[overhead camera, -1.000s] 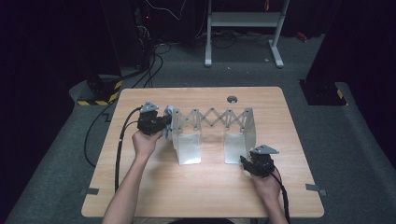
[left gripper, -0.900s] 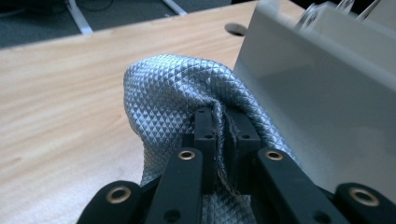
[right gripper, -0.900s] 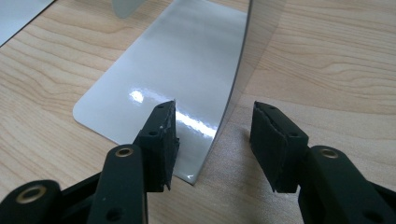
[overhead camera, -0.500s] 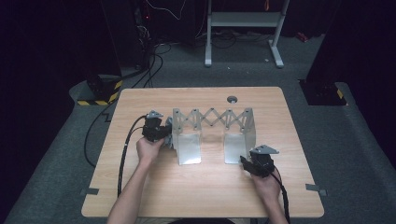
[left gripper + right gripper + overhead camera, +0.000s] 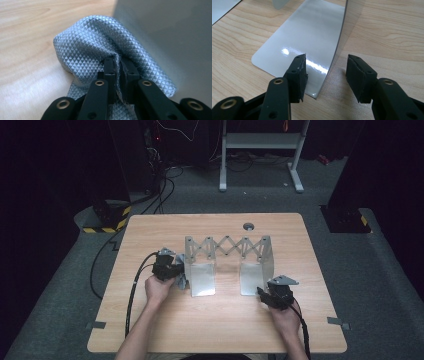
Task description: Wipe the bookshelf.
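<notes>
Nearest the bench's front edge, toward its right corner, the right hand-held gripper (image 5: 263,296) stands with its jaws spread wide, one on each side of the lower edge of the right upright panel (image 5: 312,47) of a grey sheet-metal rack with a scissor-lattice back (image 5: 229,248); neither pad touches the panel. Should these jaws shut off-centre, the thin sheet would likely slip out or the light rack would skid over the pale wooden bench (image 5: 210,330).

Further in, left of centre, the left hand-held gripper (image 5: 119,65) is clamped on a bunched fold of a grey diamond-textured cloth (image 5: 90,47), which lies on the bench pressed against the outer face of the rack's left panel (image 5: 170,32). The hold takes only a narrow pinch of fabric, so a sharp pull could probably strip it from the pads. A drag toward the panel could also catch the cloth on the metal edge and shift the rack.

At the far edge a small round grommet (image 5: 248,226) sits clear of the work.
</notes>
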The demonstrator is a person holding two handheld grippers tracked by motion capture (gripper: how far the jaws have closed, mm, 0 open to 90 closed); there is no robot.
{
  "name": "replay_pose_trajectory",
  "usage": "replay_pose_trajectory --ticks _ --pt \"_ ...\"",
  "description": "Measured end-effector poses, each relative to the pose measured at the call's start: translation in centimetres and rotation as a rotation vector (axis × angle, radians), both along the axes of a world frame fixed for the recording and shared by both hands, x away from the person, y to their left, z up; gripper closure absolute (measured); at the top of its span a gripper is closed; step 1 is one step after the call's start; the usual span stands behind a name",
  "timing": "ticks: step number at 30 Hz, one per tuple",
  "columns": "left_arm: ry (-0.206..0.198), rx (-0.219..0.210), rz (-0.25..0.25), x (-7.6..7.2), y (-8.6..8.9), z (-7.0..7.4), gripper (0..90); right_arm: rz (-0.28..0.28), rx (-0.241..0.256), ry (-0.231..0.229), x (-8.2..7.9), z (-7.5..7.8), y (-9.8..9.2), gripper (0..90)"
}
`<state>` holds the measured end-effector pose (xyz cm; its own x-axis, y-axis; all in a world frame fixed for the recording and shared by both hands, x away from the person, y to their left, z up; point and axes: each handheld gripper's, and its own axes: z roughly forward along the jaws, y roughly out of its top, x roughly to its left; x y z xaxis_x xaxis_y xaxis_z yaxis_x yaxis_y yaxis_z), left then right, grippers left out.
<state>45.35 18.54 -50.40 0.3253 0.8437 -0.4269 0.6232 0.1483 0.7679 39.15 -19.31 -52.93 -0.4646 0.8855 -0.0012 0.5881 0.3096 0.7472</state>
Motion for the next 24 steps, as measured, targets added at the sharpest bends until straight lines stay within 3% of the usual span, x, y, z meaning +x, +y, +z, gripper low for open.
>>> replay_pose_trajectory --ticks 7,16,21,24 --pt "-0.008 0.007 -0.053 -3.7 -0.2 0.2 83.8 0.0 0.001 0.001 0.0 0.0 0.0 51.3" --pt "-0.026 -0.017 -0.07 -6.9 -0.9 0.4 83.8 0.0 0.001 0.001 0.0 0.0 0.0 51.3" --pt "-0.053 -0.03 -0.114 -8.8 -2.0 0.7 83.8 0.003 0.0 0.001 0.0 0.0 0.0 51.3" --pt "-0.059 -0.038 -0.124 -9.2 -2.3 0.9 83.8 0.001 0.0 0.001 0.0 0.0 0.1 51.3"
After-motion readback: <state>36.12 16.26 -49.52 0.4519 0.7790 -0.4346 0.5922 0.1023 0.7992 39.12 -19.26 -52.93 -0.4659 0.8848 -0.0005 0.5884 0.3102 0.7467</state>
